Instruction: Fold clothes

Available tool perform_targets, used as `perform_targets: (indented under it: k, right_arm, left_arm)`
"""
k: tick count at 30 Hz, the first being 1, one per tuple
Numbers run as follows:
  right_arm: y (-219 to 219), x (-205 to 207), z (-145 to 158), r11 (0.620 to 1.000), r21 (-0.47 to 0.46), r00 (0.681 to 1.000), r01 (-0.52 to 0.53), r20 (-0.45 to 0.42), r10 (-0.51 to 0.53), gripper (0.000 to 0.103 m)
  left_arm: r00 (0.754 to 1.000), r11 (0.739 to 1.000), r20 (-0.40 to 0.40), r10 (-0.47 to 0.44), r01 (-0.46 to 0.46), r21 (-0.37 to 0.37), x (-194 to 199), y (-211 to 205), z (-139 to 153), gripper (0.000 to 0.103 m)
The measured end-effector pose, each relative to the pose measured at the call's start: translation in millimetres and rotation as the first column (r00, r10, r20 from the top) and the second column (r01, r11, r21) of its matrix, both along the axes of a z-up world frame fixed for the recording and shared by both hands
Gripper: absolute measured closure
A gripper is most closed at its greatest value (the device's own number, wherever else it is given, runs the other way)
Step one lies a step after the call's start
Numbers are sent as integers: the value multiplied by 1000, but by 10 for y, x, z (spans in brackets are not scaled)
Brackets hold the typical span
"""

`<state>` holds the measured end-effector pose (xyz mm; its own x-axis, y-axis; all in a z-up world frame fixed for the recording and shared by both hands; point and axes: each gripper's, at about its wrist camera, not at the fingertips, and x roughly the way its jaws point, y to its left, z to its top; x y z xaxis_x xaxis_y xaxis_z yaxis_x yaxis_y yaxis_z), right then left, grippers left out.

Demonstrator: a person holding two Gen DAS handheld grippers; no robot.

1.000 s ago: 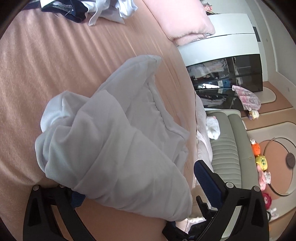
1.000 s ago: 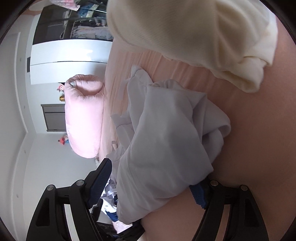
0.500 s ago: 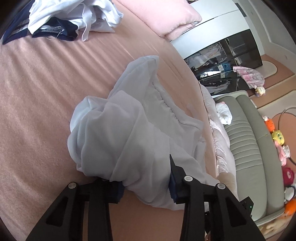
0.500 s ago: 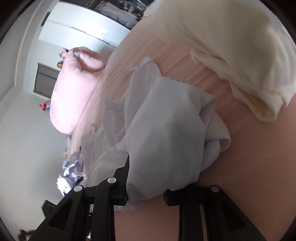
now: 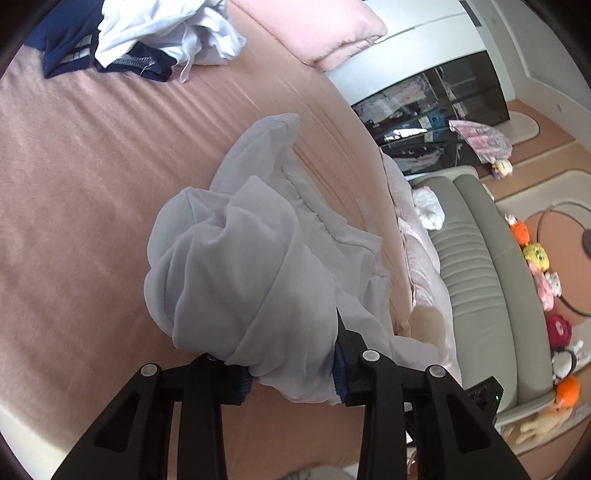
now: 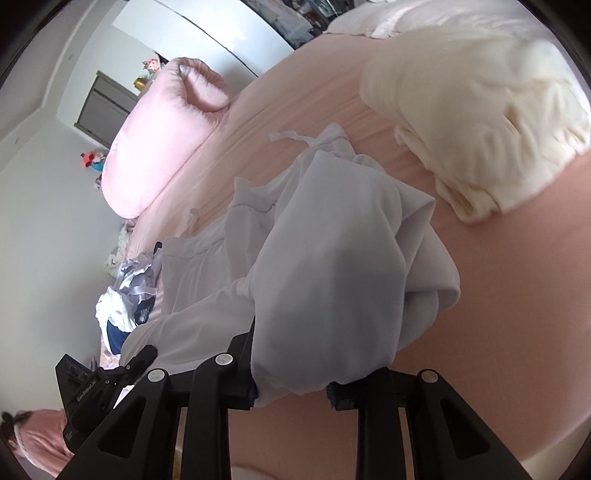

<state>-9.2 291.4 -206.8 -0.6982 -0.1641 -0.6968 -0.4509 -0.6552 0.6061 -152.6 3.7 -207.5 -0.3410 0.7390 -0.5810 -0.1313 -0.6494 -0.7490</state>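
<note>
A pale grey-white garment (image 5: 255, 254) lies bunched on the pink bed (image 5: 92, 177). My left gripper (image 5: 291, 373) is shut on its near bunched edge. In the right wrist view the same garment (image 6: 332, 266) drapes over my right gripper (image 6: 291, 387), which is shut on another part of its near edge. A drawstring and elastic waistband (image 6: 295, 138) trail away at the garment's far end. The left gripper's body (image 6: 99, 384) shows at the lower left of the right wrist view.
A pile of white and navy clothes (image 5: 147, 40) lies at the bed's far side. A pink pillow (image 5: 314, 26) sits at the head. A cream blanket (image 6: 480, 110) lies beside the garment. A grey bench (image 5: 476, 280) with toys stands beside the bed.
Both grippers went from open to shut on the garment's near edge. Both views have swung, and the garment now sits more bunched between the fingers.
</note>
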Motion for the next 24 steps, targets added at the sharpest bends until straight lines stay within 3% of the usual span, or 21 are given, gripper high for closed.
perform_targets:
  k: [3, 11, 19, 24]
  right_arm:
    - [-31, 160, -36, 1000, -29, 1000, 5, 14, -5, 78]
    - [-66, 362, -56, 999, -30, 999, -19, 35, 20, 78]
    - [-124, 466, -105, 999, -5, 998, -41, 57, 41, 78]
    - [-41, 496, -265, 995, -97, 999, -4, 35, 8, 78]
  left_arm:
    - [1000, 1000, -20, -23, 22, -21, 90, -10, 35, 73]
    - [999, 998, 19, -45, 46, -41, 235, -64, -39, 73]
    - [988, 975, -67, -142, 128, -184, 415, -34, 32, 72]
    - [995, 988, 18, -100, 101, -117, 362, -113, -103, 71]
